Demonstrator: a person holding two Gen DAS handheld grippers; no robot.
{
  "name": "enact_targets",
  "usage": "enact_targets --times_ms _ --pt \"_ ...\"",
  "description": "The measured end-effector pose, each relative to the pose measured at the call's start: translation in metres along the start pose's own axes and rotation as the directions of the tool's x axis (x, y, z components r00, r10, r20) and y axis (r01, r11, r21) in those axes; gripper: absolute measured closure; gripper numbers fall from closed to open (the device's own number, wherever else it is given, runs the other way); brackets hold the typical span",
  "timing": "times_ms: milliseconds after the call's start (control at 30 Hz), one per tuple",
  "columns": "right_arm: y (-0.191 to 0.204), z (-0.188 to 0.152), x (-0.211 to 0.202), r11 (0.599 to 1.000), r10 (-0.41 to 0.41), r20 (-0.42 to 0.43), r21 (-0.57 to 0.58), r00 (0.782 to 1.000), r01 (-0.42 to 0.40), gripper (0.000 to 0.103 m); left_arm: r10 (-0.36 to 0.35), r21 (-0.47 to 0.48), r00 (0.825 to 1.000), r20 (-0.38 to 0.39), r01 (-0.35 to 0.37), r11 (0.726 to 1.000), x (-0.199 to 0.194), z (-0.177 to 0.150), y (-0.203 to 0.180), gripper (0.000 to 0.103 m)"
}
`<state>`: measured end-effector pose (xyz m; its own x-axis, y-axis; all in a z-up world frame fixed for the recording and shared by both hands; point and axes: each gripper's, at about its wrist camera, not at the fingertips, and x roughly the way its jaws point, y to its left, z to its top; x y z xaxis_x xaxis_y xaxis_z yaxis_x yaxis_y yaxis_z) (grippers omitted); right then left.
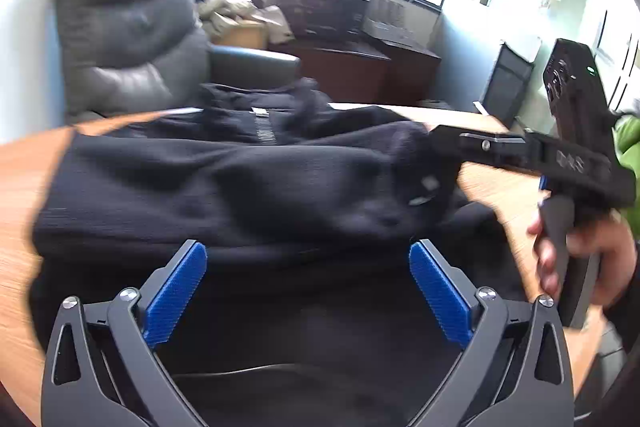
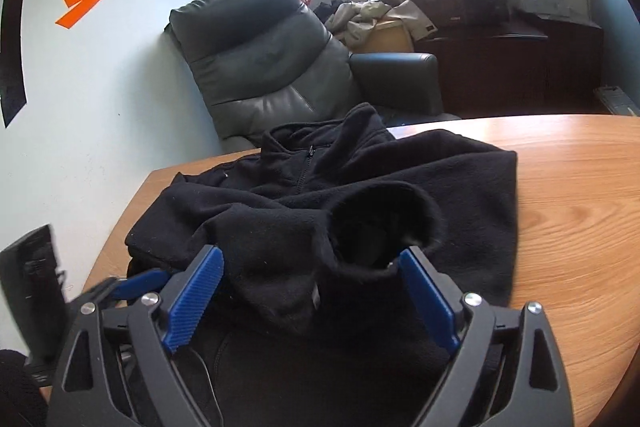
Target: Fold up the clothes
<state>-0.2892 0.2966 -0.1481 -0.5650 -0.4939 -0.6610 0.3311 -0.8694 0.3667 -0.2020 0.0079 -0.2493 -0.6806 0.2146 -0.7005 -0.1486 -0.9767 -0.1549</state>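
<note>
A black fleece jacket (image 1: 240, 179) lies bunched on the wooden table (image 1: 20, 167), collar and zipper at the far side. My left gripper (image 1: 308, 259) is open just above the jacket's near edge, nothing between its blue pads. In the right wrist view the jacket (image 2: 400, 179) shows a sleeve folded over its body, the cuff opening (image 2: 380, 227) facing me. My right gripper (image 2: 312, 267) is open, its jaws standing either side of that sleeve without closing on it. In the left wrist view, the right gripper's body (image 1: 560, 155) is at the right, hand on its handle.
A grey leather armchair (image 2: 264, 59) stands behind the table's far edge. Dark wooden cabinets (image 2: 500, 59) and a box with piled cloth (image 2: 380, 23) sit under the windows. Bare table (image 2: 580, 187) extends to the right of the jacket. A dark object (image 2: 28, 291) is at the left.
</note>
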Motion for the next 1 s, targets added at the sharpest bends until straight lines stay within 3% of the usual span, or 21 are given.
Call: enact_targets --times_ms 67,133,200,233,333,400,467,533,567,600,667,733,800,833,867,933,1000 --pt "0.005 -0.003 0.018 1.000 -0.027 -0.026 0.008 0.999 0.027 0.009 0.035 -0.017 0.999 -0.024 -0.036 0.999 0.003 -0.008 0.036 0.000" --pt "-0.002 -0.008 0.040 0.991 -0.133 -0.100 0.020 0.986 0.135 0.009 0.053 -0.058 0.996 -0.066 -0.057 0.997 0.013 -0.017 0.078 0.000" --pt "-0.005 -0.014 0.049 0.982 -0.189 -0.119 0.001 0.975 0.190 0.013 0.075 -0.075 0.993 -0.093 -0.082 0.994 0.024 -0.022 0.107 0.000" --pt "-0.003 -0.014 0.048 0.979 -0.203 -0.110 -0.025 0.973 0.201 0.023 0.068 -0.089 0.993 -0.097 -0.076 0.993 0.029 -0.024 0.121 0.001" --pt "-0.002 -0.009 0.043 0.977 -0.210 -0.107 -0.053 0.972 0.206 0.088 0.054 -0.102 0.995 -0.090 -0.063 0.993 0.035 -0.024 0.147 0.003" --pt "-0.002 -0.002 0.027 0.981 -0.191 -0.067 -0.042 0.979 0.188 0.090 0.061 -0.102 0.995 -0.084 -0.069 0.992 0.034 -0.023 0.154 0.008" --pt "0.002 0.006 -0.005 0.989 -0.145 0.043 -0.017 0.989 0.145 0.090 0.071 -0.121 0.995 -0.072 -0.079 0.989 0.032 -0.025 0.164 0.014" --pt "0.005 0.008 -0.033 0.992 -0.124 0.149 -0.011 0.981 0.128 0.090 0.097 -0.114 0.993 -0.068 -0.104 0.988 0.031 -0.031 0.168 0.028" --pt "-0.002 0.002 -0.041 0.992 -0.123 0.184 0.008 0.975 0.123 0.090 0.107 -0.111 0.992 -0.063 -0.114 0.987 0.030 -0.034 0.169 0.028" --pt "-0.014 -0.005 -0.036 0.992 -0.122 0.165 0.039 0.979 0.117 0.090 0.118 -0.105 0.991 -0.059 -0.124 0.987 0.029 -0.037 0.169 0.028" --pt "-0.049 -0.032 0.000 0.981 -0.169 -0.024 0.094 0.985 0.171 0.088 0.143 -0.109 0.987 -0.069 -0.150 0.983 0.026 -0.040 0.169 0.025" --pt "-0.063 -0.051 0.018 0.978 -0.165 -0.140 0.104 0.976 0.180 0.087 0.157 -0.118 0.983 -0.100 -0.168 0.979 0.026 -0.044 0.173 0.024" --pt "-0.059 -0.052 0.001 0.973 -0.198 -0.098 0.099 0.975 0.208 0.066 0.157 -0.108 0.982 -0.106 -0.168 0.980 0.022 -0.046 0.172 0.024" --pt "-0.056 -0.050 -0.007 0.966 -0.229 -0.086 0.100 0.970 0.237 0.045 0.158 -0.101 0.981 -0.108 -0.169 0.980 0.020 -0.046 0.170 0.024" --pt "-0.053 -0.046 -0.018 0.959 -0.257 -0.076 0.107 0.964 0.264 0.037 0.156 -0.090 0.982 -0.103 -0.165 0.982 0.014 -0.044 0.166 0.024" --pt "-0.044 -0.036 -0.038 0.949 -0.295 -0.033 0.103 0.955 0.297 0.037 0.142 -0.072 0.987 -0.076 -0.147 0.987 -0.003 -0.038 0.159 0.024" --pt "-0.017 -0.016 -0.051 0.959 -0.284 0.034 0.007 0.958 0.284 0.037 0.089 -0.068 0.996 -0.011 -0.089 0.994 -0.031 -0.022 0.151 0.023"
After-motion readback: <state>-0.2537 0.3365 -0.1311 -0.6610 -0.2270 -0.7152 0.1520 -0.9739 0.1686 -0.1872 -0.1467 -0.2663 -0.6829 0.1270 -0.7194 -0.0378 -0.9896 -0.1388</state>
